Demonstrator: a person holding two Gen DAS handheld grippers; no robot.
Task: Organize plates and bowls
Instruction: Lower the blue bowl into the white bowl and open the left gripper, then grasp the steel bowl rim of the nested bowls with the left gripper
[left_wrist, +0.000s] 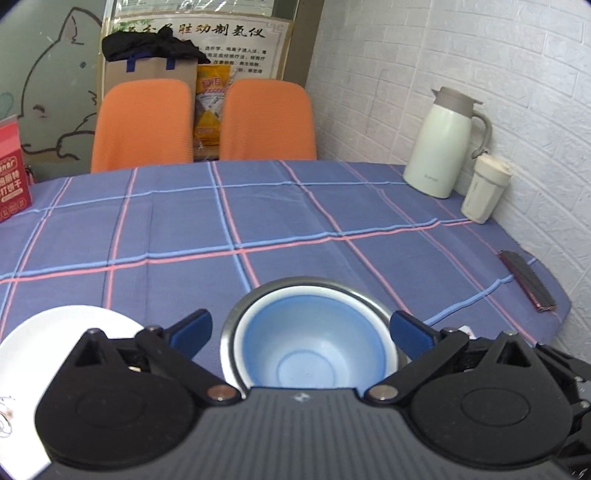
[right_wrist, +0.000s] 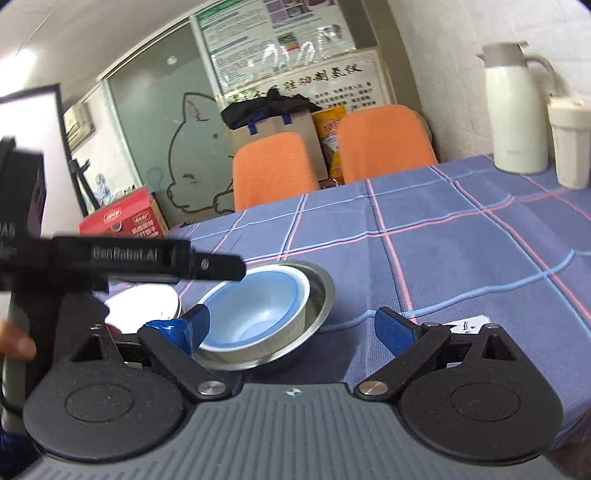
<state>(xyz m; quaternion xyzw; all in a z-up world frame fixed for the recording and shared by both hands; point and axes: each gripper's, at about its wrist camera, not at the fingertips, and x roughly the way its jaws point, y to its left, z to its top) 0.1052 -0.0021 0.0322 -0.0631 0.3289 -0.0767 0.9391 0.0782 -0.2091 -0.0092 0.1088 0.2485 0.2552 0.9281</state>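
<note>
Blue plastic sits inside steel: I count one blue bowl (left_wrist: 314, 339) nested in one stainless-steel bowl (left_wrist: 236, 321), and one white plate (left_wrist: 55, 332) just beside them, all near the front edge of the tabletop. Further off I count two orange chairs (left_wrist: 142, 123) at the far edge, one pale thermos jug (left_wrist: 441, 144) and one lidded tumbler (left_wrist: 484, 188) touching or nearly so by the right edge, one red carton (left_wrist: 11, 170) at the left edge, and one dark phone (left_wrist: 526, 280) lying flat near the right edge.

My left gripper (left_wrist: 301, 328) hangs over the nested bowls with its jaws spread wide, the two blue pads flanking the steel rim on either side and gripping nothing; the plate lies under its left finger. From my right gripper (right_wrist: 291, 326) the jaws are likewise wide apart and empty; its left pad overlaps the blue bowl's near rim in view, though I cannot tell whether it touches. The bowls lie ahead and left of it, the left tool's black body crossing above them, with a person's hand (right_wrist: 14, 341) on its handle.

Smooth, round, glossy bowl walls; a matte plaid tablecloth (left_wrist: 295, 229) in purple-blue with pink and light-blue lines; a white brick-textured wall (left_wrist: 461, 55) behind
</note>
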